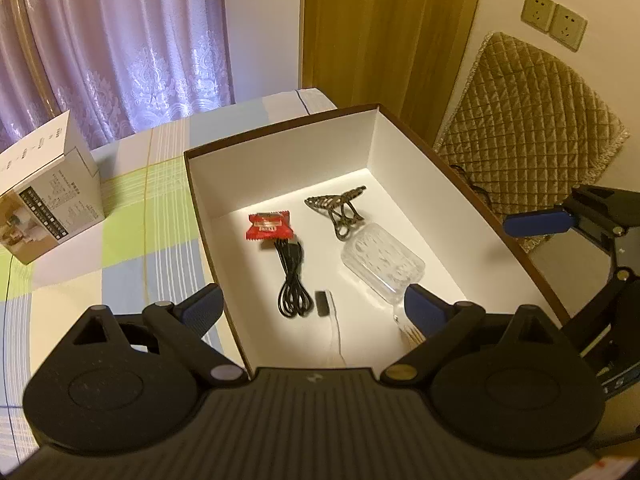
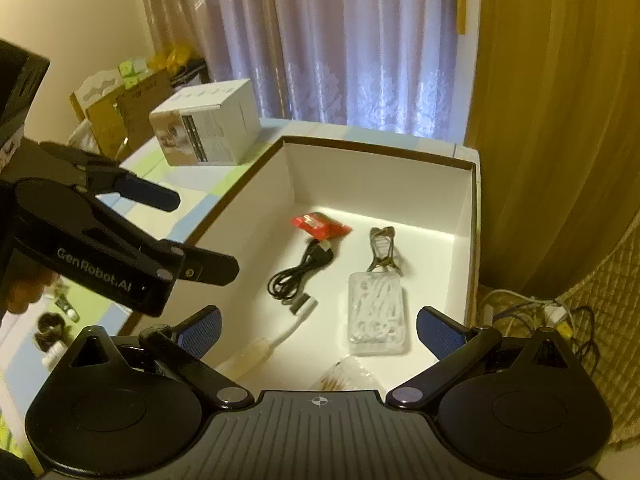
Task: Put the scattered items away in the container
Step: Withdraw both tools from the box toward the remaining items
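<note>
An open box [image 1: 280, 164] with white walls and a brown rim sits on the checked bedcover. Inside lie a red snack packet [image 1: 269, 226], a coiled black cable [image 1: 294, 280], a bronze hair claw [image 1: 338, 210], a clear plastic case [image 1: 382, 262], a toothbrush [image 1: 326, 308] and a swab packet [image 1: 412, 334]. My left gripper [image 1: 314, 312] hovers open over the box's near end, holding nothing. My right gripper [image 2: 319, 332] is open and empty above the same box [image 2: 380, 184], over the clear case [image 2: 376, 314] and toothbrush [image 2: 280, 336]. The left gripper [image 2: 192, 232] shows at the left of the right wrist view.
A white printed carton [image 1: 48, 196] stands on the bed left of the box. A quilted chair [image 1: 528, 128] is to the right, with loose cables [image 2: 532, 308] on the floor. Small items [image 2: 52, 332] lie on the cover at the far left. Curtains hang behind.
</note>
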A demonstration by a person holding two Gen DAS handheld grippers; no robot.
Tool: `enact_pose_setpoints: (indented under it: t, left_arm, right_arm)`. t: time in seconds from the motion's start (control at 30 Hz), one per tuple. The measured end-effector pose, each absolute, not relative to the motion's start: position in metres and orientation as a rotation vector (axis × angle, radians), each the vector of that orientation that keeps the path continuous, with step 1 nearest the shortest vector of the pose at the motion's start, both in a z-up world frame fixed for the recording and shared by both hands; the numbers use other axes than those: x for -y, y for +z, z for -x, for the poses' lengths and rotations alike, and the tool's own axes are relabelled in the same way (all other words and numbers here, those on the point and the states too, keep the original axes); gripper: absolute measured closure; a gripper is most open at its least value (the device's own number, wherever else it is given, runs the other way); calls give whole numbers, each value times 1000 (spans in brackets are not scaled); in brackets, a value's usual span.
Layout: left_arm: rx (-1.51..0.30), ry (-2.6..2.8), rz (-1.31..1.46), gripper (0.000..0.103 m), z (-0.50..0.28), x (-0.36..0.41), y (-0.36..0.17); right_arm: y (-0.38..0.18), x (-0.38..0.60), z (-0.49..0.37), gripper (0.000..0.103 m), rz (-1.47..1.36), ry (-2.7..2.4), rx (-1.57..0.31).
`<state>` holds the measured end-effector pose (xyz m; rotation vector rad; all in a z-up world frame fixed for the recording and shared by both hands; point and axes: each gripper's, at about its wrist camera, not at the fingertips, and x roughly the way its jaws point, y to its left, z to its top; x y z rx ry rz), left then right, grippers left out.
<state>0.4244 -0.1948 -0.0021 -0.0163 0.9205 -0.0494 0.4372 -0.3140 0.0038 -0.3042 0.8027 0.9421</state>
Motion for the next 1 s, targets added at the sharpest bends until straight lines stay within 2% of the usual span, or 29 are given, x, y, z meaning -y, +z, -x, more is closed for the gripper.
enact_pose_setpoints:
  t: [0.37,1.0]
  left_arm:
    - [-901,-86,7,7,-379,191,12]
    - [-856,-178,31,7,-274,139,34]
  right_arm:
    - [10,321,-392,2,246,856,-814]
    - [14,316,-295,2,83,731,-858]
